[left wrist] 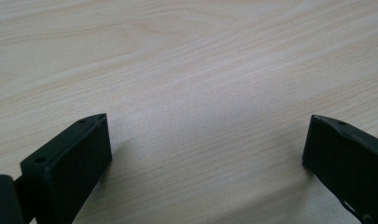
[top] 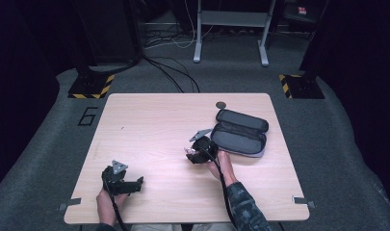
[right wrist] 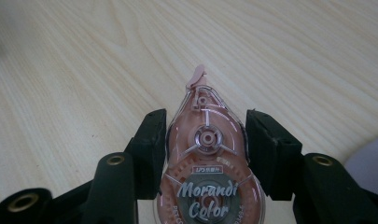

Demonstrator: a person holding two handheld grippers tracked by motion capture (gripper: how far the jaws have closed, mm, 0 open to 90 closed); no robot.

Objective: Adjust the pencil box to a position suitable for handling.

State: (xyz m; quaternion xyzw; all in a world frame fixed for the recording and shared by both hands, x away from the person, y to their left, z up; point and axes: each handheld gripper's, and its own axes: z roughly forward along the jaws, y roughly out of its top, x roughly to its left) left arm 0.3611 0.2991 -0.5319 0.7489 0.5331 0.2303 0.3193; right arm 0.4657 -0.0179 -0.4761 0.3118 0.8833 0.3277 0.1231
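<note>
The right gripper (right wrist: 205,135) is clamped on a pink correction tape (right wrist: 207,168). In the right gripper view, "Morandi Color" reads across its clear shell in pale letters, with a small label above that is too fine to make out. Inside the shell a spoked wheel sits near the middle, and the pink tip pokes out ahead of the jaws, above the wood. The jaws press on the dispenser's two sides.

From the high view that same gripper (top: 192,153) sits right of the table's middle, held in a hand (top: 220,166) with a patterned sleeve (top: 245,207) behind it. The tape (top: 189,151) is just a small pink speck at the jaw tips there, and no writing can be read.

Just to its right lies a grey case (top: 240,132), unzipped and spread open, flat on the table (top: 149,120). In the right gripper view a pale grey patch shows at the lower right edge. Beyond the case, near the far edge, rests a small dark disc (top: 221,104). On the floor by the table's far left corner a black "6" (top: 88,116) is marked.

The left gripper (top: 135,184) rests near the front left of the table, held by the other hand (top: 108,202). The left gripper view shows its jaws standing wide apart over bare wood grain.
</note>
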